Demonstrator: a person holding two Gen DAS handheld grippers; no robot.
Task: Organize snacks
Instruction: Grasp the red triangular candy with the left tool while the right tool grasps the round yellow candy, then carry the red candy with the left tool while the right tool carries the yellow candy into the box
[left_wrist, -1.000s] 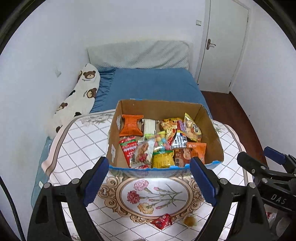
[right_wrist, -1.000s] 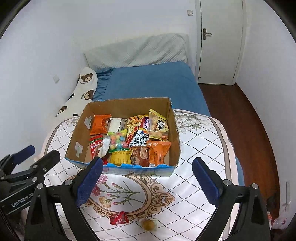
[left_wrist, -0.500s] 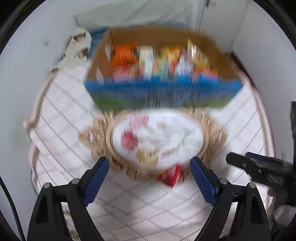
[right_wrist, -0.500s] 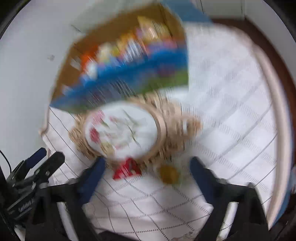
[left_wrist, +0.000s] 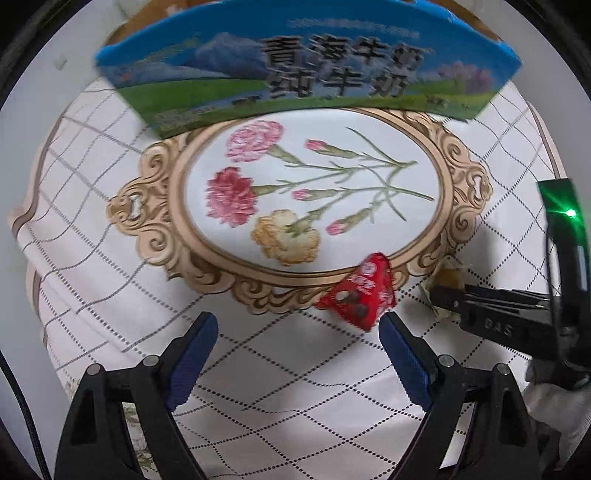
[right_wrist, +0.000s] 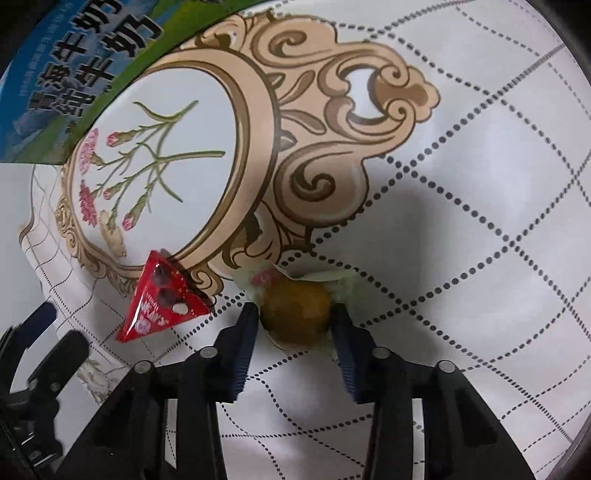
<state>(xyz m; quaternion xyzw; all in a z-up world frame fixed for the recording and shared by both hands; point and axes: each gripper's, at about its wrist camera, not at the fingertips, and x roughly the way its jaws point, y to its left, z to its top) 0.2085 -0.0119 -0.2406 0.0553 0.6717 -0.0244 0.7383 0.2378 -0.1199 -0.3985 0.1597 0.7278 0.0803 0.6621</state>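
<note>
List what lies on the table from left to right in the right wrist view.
Milk box → red triangular packet → wrapped yellow-brown sweet, between the right gripper's fingers.

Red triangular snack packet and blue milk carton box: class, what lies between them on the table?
Only the tablecloth's oval carnation medallion; no other item lies between the red triangular packet and the box, as the left wrist view shows.

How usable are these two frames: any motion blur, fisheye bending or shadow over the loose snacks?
Left wrist view: the box print is slightly smeared and its edge bows with fisheye curve; the red triangular packet is sharp. Right wrist view: crisp near the wrapped yellow-brown snack, a soft grey shadow falls on the tablecloth around it, and grid lines curve toward the rim.
</note>
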